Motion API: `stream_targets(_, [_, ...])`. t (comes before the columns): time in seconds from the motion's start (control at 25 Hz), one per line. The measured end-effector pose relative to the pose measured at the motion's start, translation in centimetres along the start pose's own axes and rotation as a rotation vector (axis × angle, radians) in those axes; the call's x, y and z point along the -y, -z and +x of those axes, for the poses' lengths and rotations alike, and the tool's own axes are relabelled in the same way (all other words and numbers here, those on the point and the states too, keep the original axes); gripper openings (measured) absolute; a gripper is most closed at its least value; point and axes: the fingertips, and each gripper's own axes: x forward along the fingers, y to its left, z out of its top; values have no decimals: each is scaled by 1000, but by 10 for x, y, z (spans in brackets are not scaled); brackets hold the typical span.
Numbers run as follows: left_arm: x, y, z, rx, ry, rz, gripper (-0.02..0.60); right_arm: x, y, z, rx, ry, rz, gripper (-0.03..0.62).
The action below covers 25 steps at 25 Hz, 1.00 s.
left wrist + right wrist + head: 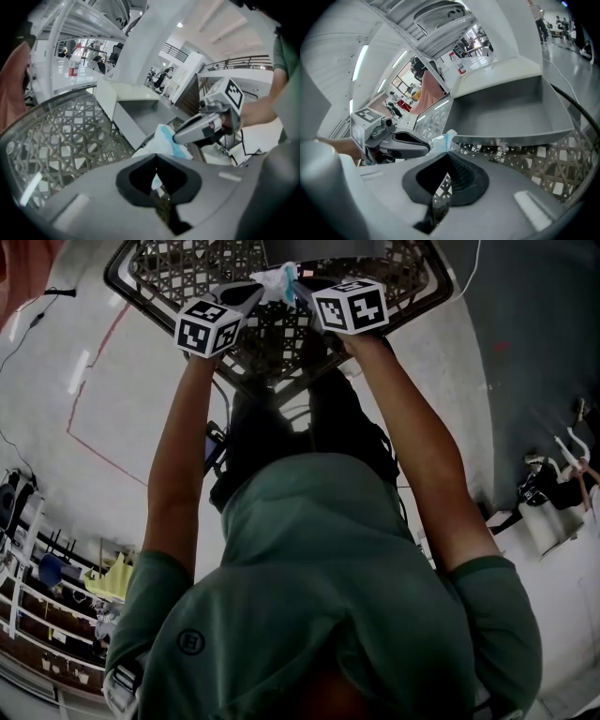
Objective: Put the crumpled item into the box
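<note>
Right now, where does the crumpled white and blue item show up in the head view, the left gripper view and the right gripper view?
Head view: the crumpled item is at top centre, above the lattice table.
Left gripper view: it is at centre, just past the jaw tips.
Right gripper view: it is left of centre, at the jaw tips.
Shared landmark: the lattice table, left in the left gripper view, lower right in the right gripper view.

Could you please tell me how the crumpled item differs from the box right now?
The crumpled item is white and blue and creased; the box is plain grey with flat walls. The crumpled item is pinched in the air between the left claw and the right claw; the box rests open on the lattice table. The crumpled item is far smaller than the box. Both are over that table.
</note>
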Motion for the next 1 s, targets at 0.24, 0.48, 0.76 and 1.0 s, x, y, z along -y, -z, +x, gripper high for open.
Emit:
stream_targets(0.24, [2,-18,-12,31,-8,20,3,-17,-16,-14,40,-40,-20,5])
stream_targets(0.48, [2,-41,-21,68,-24,37,3,-24,-41,-32,89,-41,-43,5])
stream_targets(0.76, [5,-68,-27,89,-38,64,3,-23,-61,-45,122,-28,-46,5])
stream_targets(1.0, [3,-85,-23,90,-41,74,2,-12,-77,-48,148,-10,-39,5])
